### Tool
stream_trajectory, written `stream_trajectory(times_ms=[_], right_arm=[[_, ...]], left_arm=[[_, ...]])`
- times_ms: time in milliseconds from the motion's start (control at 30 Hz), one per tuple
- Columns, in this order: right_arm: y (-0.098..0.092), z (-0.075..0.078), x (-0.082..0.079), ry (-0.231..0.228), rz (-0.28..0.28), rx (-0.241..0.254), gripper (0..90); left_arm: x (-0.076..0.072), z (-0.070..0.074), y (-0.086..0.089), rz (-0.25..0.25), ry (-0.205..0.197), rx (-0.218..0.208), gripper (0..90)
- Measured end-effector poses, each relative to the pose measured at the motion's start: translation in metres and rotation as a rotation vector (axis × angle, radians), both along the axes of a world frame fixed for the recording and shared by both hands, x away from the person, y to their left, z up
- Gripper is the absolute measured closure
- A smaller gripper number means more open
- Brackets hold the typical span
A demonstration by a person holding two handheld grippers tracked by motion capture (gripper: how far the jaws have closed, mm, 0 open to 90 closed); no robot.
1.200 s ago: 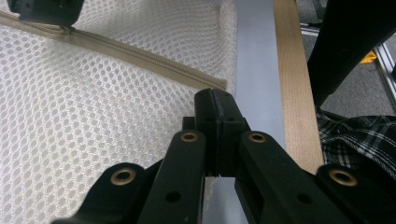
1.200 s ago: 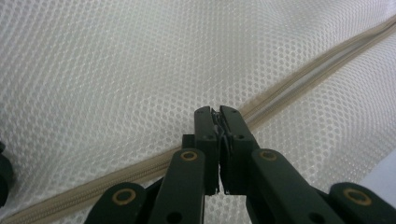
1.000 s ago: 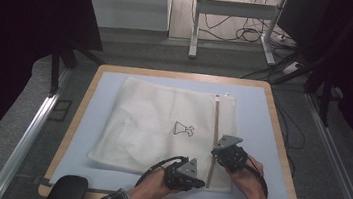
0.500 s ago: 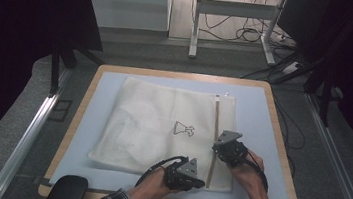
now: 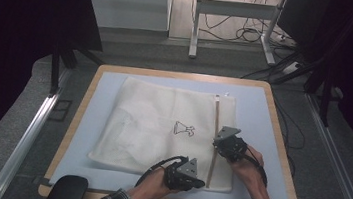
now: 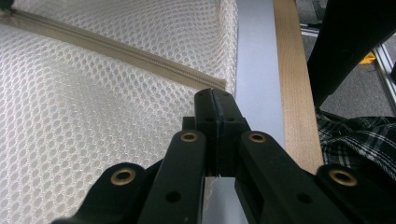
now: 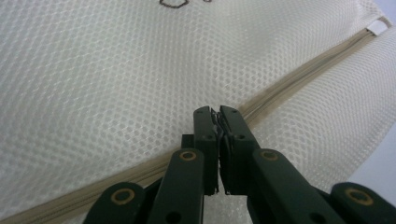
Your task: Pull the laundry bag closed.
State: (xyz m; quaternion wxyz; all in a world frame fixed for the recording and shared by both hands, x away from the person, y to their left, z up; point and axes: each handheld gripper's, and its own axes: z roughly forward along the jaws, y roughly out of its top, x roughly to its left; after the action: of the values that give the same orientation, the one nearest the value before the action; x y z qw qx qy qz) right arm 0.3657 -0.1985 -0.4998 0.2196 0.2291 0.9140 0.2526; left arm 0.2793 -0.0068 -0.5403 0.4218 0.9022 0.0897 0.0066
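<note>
With the mesh laundry bag (image 5: 161, 128) lying flat mid-tabletop (image 5: 259, 104), the left claw (image 6: 215, 100) clamps its six-o'clock zipper (image 5: 215, 134) end, the right claw (image 7: 215, 114) pinches the slider midway; roughly half the zipper's run seems left.

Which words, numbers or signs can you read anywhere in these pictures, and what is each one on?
No words or numbers can be read.
Mesh bag: a small dark outline drawing, no letters in it.
White tab at the zip's end: too small to tell whether it carries print.
</note>
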Motion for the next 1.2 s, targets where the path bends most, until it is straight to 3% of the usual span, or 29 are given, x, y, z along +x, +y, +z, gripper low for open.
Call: stream_trajectory(times_ms=[600, 1200], right_arm=[[0.0, -0.001, 0.018, -0.016, -0.031, -0.009, 85.5], [0.002, -0.002, 0.033, -0.019, -0.025, -0.026, 85.2]], left_arm=[[0.0, 0.0, 0.0, -0.002, 0.0, -0.002, 90.0], [0.0, 0.0, 0.0, -0.002, -0.002, -0.001, 90.0]])
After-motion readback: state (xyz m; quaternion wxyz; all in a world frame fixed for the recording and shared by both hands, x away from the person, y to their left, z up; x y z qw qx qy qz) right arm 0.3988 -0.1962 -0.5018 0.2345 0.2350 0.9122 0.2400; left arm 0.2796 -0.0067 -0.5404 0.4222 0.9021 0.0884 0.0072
